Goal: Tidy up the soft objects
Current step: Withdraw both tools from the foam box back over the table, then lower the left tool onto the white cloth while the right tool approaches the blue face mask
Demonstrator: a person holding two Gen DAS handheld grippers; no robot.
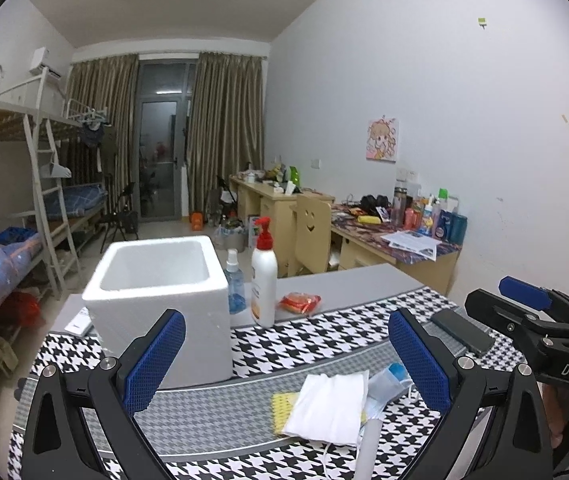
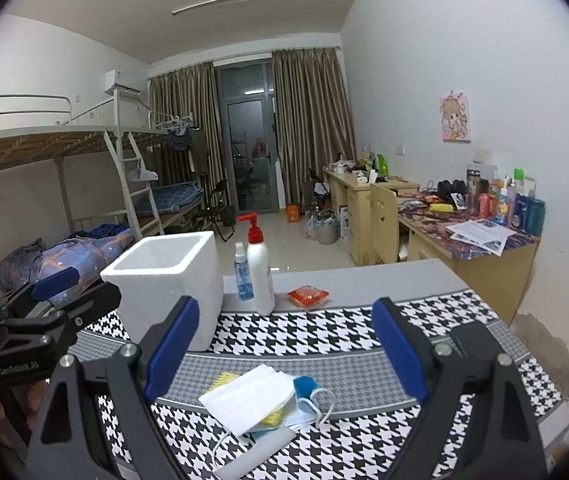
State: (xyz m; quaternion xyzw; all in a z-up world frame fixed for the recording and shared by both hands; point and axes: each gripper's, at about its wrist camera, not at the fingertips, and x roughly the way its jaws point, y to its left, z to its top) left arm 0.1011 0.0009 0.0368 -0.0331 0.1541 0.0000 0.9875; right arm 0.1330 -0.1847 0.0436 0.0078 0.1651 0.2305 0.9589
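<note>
Your left gripper [image 1: 286, 356] is spread wide with nothing between its blue pads, hovering above the tabletop [image 1: 348, 280] just in front of the white foam box [image 1: 156, 280]. Your right gripper [image 2: 286, 342] is equally wide open and empty, held to the right of the foam box [image 2: 168, 276].

The soft things lie in one small heap on the houndstooth cloth [image 1: 284, 344], in front of the foam box and to its right. On top is a white face mask [image 1: 328, 408], folded, overlapping a yellow textured piece [image 1: 282, 408] whose kind you cannot tell, and a blue and white mask [image 1: 388, 384] beside it. In the right wrist view the white face mask [image 2: 248, 398] covers most of the yellow piece [image 2: 224, 380], and the blue mask [image 2: 306, 386] peeks out on its right, ear loop trailing.

Just right of the foam box stand a small blue spray bottle [image 1: 234, 284] and a white pump bottle [image 1: 263, 276] with a red head, touching or nearly so. Farther right of the box a red packet [image 1: 300, 304] lies flat, and a dark phone [image 1: 462, 330] rests on the cloth, well apart from the box.
</note>
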